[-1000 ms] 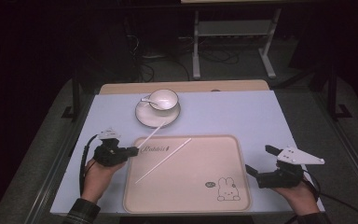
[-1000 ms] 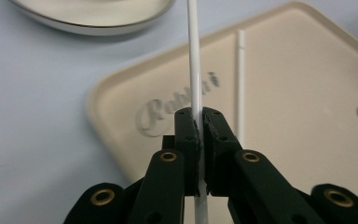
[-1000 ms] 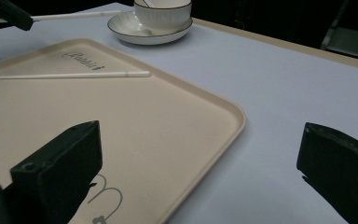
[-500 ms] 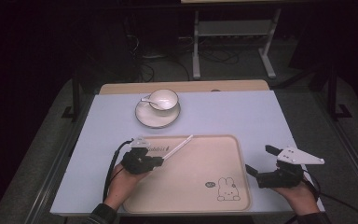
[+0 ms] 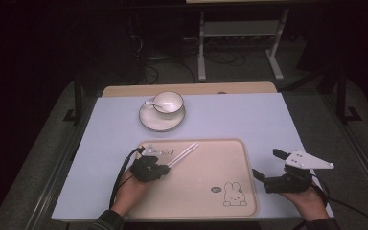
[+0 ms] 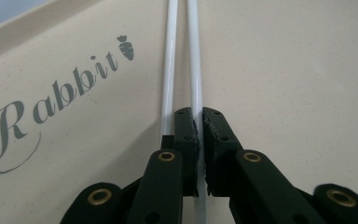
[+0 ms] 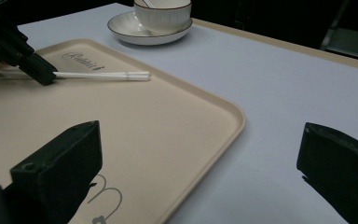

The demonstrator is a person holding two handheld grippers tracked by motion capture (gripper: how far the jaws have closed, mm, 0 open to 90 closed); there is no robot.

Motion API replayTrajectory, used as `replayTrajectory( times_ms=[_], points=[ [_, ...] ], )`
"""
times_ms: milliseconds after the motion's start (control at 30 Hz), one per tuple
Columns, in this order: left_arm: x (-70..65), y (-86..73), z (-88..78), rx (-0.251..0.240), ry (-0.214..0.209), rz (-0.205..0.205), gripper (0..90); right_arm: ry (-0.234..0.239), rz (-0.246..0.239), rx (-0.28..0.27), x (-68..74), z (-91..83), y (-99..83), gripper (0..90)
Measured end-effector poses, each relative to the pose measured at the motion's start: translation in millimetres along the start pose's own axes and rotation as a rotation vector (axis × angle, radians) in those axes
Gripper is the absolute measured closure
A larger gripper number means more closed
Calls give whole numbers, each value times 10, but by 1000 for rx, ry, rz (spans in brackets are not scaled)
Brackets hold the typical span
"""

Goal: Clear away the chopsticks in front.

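White chopsticks [image 5: 184, 152] lie on the near-left of the beige tray [image 5: 239, 158], one pinched low in the left gripper [image 6: 200, 125] as if to lift it, while the right gripper [image 5: 268, 165] waits spread wide beside the tray.

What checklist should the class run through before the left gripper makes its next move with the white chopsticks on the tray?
1. Left gripper shut on a chopstick: ok, the right-hand stick sits between its jaws.
2. Both white chopsticks gripped: not ok, the other stick lies just outside the jaws.
3. Sticks over the tray: ok, they lie inside its rim.
4. Right gripper out of the way: ok, open beside the tray's right edge.
5. Cup and saucer apart from the sticks: ok.
6. Sticks touching the tray: cannot tell.
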State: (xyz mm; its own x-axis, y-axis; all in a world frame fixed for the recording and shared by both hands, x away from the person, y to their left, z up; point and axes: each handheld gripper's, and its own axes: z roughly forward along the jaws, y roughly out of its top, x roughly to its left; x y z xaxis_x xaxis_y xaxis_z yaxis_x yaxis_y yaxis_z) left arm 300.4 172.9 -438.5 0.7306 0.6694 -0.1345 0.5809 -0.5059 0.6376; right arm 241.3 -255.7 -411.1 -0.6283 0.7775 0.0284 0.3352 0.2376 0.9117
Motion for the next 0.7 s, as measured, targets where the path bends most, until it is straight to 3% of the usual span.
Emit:
replayTrajectory(
  times_ms=[300, 433, 533, 600, 667, 700],
  points=[
    [-27, 33, -43, -16, -19, 14, 807, -1, 2, -1, 3, -4, 2, 0],
    [-71, 177, -50, -32, -60, 50, 887, 0, -3, 1, 10, 3, 3, 0],
    [-98, 260, -20, -33, -78, 70, 894, 1, -3, 2, 15, 0, 2, 0],
    [-157, 380, 71, -33, -104, 102, 894, 1, -4, 2, 13, 0, 1, 0],
    [-179, 420, 117, -32, -113, 109, 894, 0, -1, 4, 12, 5, -1, 0],
    [-214, 502, 226, -23, -122, 128, 894, 2, 0, 6, 10, 6, -2, 0]
  ],
)
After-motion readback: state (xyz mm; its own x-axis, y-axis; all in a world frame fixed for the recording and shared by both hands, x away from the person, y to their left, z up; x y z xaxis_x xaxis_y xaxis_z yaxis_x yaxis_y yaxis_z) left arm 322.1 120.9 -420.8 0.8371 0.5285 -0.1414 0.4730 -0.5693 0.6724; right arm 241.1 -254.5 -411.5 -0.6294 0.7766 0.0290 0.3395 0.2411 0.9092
